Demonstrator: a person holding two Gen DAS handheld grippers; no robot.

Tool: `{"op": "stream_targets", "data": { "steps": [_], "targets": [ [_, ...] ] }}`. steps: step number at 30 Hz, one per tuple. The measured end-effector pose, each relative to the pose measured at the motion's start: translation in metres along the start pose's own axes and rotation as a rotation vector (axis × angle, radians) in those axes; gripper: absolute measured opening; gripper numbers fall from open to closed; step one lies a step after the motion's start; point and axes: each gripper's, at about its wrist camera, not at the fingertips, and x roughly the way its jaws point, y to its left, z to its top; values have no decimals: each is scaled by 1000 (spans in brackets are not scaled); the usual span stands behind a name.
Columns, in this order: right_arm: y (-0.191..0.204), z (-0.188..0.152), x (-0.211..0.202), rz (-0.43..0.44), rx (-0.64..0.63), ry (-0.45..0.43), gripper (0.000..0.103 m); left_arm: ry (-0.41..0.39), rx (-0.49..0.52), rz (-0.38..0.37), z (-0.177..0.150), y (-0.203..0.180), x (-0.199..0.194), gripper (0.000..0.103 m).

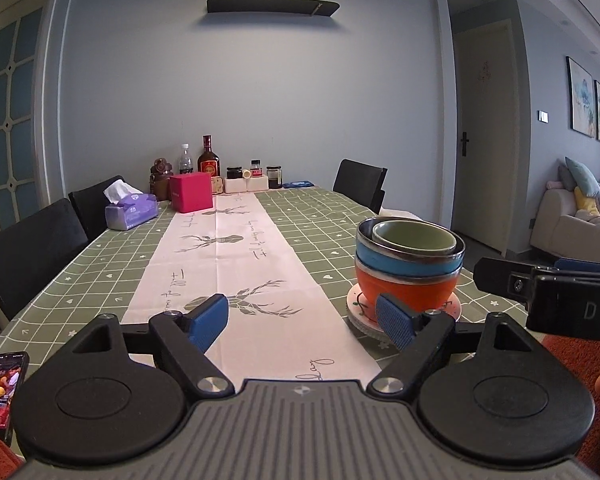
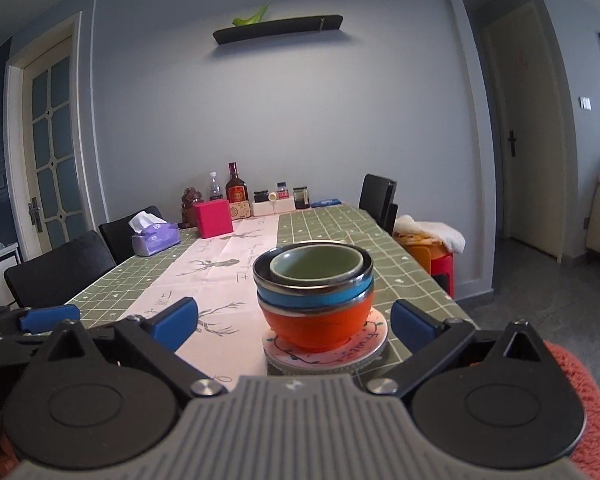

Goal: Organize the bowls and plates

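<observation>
Right wrist view, right gripper (image 2: 294, 326) spread wide, bowl stack (image 2: 314, 300) ahead, untouched

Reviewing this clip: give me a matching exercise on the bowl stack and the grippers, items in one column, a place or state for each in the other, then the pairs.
Items
1. orange bowl
2. blue bowl
3. green bowl
4. right gripper

Places or states
A. nested innermost, at the top
B. open, holding nothing
C. bottom of the stack, on the plates
D. middle of the stack

Pairs: 1-C, 2-D, 3-A, 4-B
</observation>
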Motion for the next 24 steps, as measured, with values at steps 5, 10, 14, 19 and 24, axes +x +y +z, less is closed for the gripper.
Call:
{"op": "stream_targets", "data": {
  "steps": [5,10,14,19,24],
  "targets": [
    [1,-2,-2,1,-5,-2,100,10,-4,1,0,1,-1,98],
    [2,-3,-2,-4,-15,2,100,18,-10,11,0,4,1,98],
    [2,-3,-2,-4,-16,3,100,21,-14,16,-1,5,0,98],
    [3,-2,-1,-6,-29,3,100,22,-17,21,-1,4,-1,98],
    [3,-3,-1,-5,-30,4,100,27,-20,19,0,4,-1,98]
  ]
}}
